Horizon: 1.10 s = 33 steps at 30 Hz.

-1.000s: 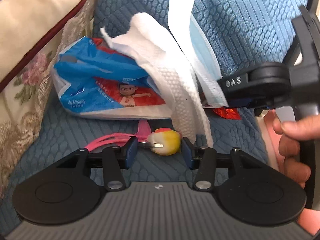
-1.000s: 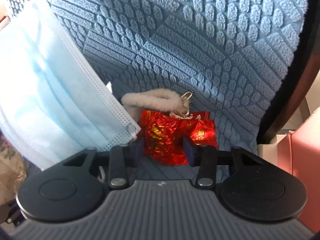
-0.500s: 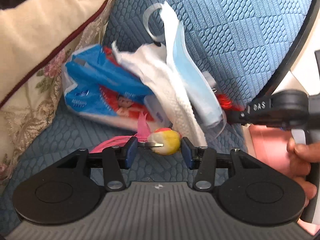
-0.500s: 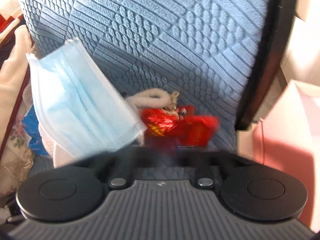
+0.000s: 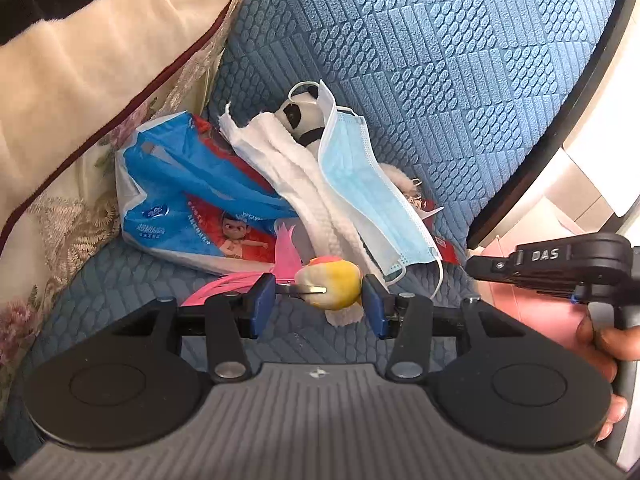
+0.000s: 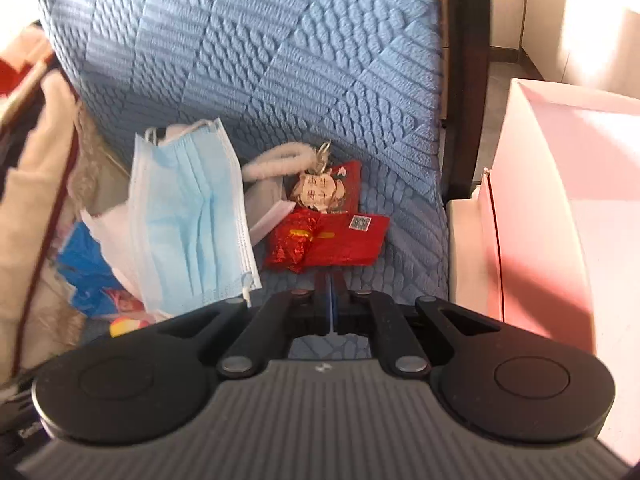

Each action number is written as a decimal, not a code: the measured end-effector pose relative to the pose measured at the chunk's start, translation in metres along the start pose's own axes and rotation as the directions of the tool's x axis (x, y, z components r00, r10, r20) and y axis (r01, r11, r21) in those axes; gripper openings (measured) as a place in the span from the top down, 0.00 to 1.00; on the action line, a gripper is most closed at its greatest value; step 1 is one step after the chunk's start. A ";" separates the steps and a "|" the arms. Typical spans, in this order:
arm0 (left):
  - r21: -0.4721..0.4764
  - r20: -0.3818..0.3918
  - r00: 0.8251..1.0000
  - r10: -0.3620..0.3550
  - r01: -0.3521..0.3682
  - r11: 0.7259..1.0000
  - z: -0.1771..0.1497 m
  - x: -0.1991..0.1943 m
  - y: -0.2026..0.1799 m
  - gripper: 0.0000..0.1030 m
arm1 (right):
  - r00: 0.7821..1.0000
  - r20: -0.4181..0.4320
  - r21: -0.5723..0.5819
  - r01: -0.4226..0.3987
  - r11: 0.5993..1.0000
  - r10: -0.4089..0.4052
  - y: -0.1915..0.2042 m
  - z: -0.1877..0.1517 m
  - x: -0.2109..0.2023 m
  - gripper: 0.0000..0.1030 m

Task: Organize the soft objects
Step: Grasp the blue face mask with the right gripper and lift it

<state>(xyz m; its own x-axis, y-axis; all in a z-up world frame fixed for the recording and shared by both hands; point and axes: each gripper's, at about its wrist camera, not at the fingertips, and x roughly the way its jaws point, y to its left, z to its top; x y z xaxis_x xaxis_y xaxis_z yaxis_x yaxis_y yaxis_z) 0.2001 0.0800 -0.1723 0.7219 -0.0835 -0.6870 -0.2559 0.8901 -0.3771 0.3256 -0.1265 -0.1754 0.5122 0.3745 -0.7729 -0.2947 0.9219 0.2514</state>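
- Left claw (image 5: 318, 294) clamped on a small yellow and pink soft toy (image 5: 330, 283), blue pads (image 5: 262, 304) pressing its 2 sides, a metal clip poking out toward the left pad.
- Pink strands (image 5: 224, 282) trailing from the toy to the left, over the blue quilted seat (image 5: 460, 80).
- Right claw (image 6: 330, 300) closed, pads together, nothing between them; seen from the left wrist as a black body marked DAS (image 5: 560, 260), held by a hand (image 5: 608, 344) at the right edge.
- Pile of soft things on the seat, just beyond the left claw: blue face mask (image 5: 360, 184) draped on top, white cloth (image 5: 296, 176) under it and touching it.
- Black and white plush (image 5: 298, 114) tucked at the far end of the pile, partly covered by the mask's edge.
- Blue and red tissue pack (image 5: 180, 208) lying to the left of the cloth, against a cream cushion (image 5: 80, 80) with a floral border.
- Red foil packets (image 6: 332, 236) on the seat to the right of the mask, just ahead of the right claw, not touched by it.
- White fuzzy loop with a metal ring (image 6: 280, 158) lying behind the red packets, touching them.
- Pink box (image 6: 560, 208) standing beside the seat, at the right of the right wrist view.
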 end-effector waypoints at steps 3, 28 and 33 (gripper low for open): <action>0.001 -0.003 1.000 0.002 -0.002 1.000 -0.002 -0.001 0.001 0.48 | 0.999 0.031 0.021 -0.008 1.000 0.008 -0.004 0.002 -0.001 0.93; -0.027 0.020 1.000 -0.009 0.010 1.000 -0.002 -0.006 0.003 0.48 | 0.987 0.011 -0.004 -0.158 0.987 0.158 0.044 0.008 0.013 0.96; -0.012 0.040 0.999 -0.003 0.003 1.000 -0.001 -0.019 -0.004 0.48 | 0.993 0.090 -0.120 -0.065 0.991 0.076 0.047 0.006 -0.020 0.96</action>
<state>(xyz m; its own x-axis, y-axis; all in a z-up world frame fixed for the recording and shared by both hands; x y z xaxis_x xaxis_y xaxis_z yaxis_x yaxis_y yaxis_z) 0.1865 0.0777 -0.1585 0.7476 -0.0682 -0.6607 -0.2612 0.8844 -0.3868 0.3059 -0.0900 -0.1446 0.5589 0.4513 -0.6956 -0.4221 0.8769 0.2298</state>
